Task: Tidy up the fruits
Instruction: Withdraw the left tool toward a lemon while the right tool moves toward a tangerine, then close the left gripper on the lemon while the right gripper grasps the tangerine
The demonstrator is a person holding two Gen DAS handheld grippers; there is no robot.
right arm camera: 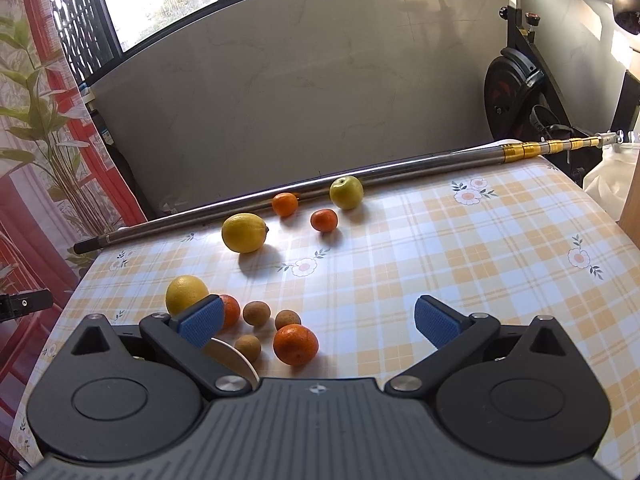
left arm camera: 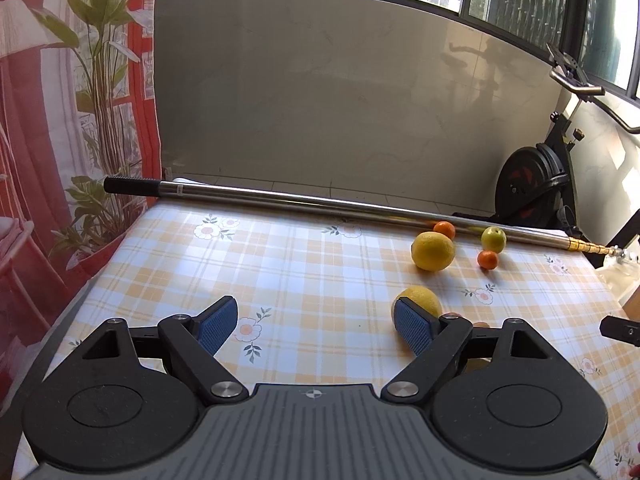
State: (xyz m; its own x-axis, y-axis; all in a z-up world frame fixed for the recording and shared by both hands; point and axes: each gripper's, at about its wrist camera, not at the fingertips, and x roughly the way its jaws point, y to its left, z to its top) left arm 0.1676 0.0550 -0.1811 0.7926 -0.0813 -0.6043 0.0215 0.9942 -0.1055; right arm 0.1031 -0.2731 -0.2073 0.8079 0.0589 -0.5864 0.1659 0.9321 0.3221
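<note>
Fruit is scattered on a checked tablecloth (right arm camera: pixel 440 264). In the right wrist view, a lemon (right arm camera: pixel 244 233), two tangerines (right arm camera: pixel 285 204) (right arm camera: pixel 324 220) and a green apple (right arm camera: pixel 346 192) lie at the back. Nearer are a second lemon (right arm camera: pixel 187 293), a big tangerine (right arm camera: pixel 295 344), another tangerine (right arm camera: pixel 231 311) half hidden by the left finger, and three small brown fruits (right arm camera: pixel 256 313). My right gripper (right arm camera: pixel 318 320) is open over them, its pads touching nothing. My left gripper (left arm camera: pixel 316 326) is open over bare cloth, with a lemon (left arm camera: pixel 422 300) just behind its right finger.
A long metal pole (left arm camera: pixel 320 200) lies along the table's far edge. An exercise bike (right arm camera: pixel 516 92) stands at the back right, and a curtain (left arm camera: pixel 48 160) hangs on the left. A white plate rim (right arm camera: pixel 234 356) shows beside the right gripper's left finger.
</note>
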